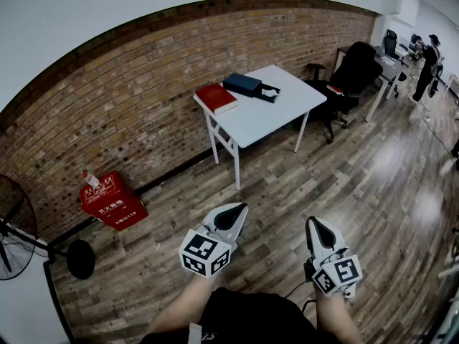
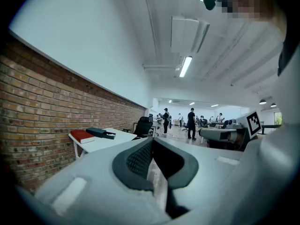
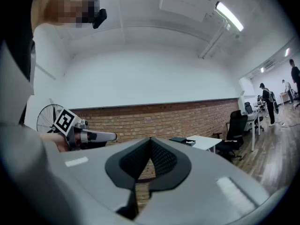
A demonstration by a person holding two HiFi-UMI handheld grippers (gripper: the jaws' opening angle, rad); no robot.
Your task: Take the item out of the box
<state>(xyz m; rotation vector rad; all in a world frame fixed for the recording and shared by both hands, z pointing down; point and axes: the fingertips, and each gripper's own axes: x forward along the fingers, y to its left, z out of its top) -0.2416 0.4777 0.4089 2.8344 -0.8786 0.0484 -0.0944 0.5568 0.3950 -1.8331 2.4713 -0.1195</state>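
A dark blue box lies on the white table by the brick wall, with an open dark tray beside it and a red book-like case to its left. What lies inside the tray is too small to tell. Both grippers are held low over the wooden floor, well short of the table. My left gripper is shut and empty, as is my right gripper. In the left gripper view the shut tips point toward the table and the box. In the right gripper view the shut tips face the brick wall, with the box to their right.
A red bin stands against the wall at the left, with a floor fan and its round base nearby. A black office chair sits right of the table. People stand among desks far off at the right.
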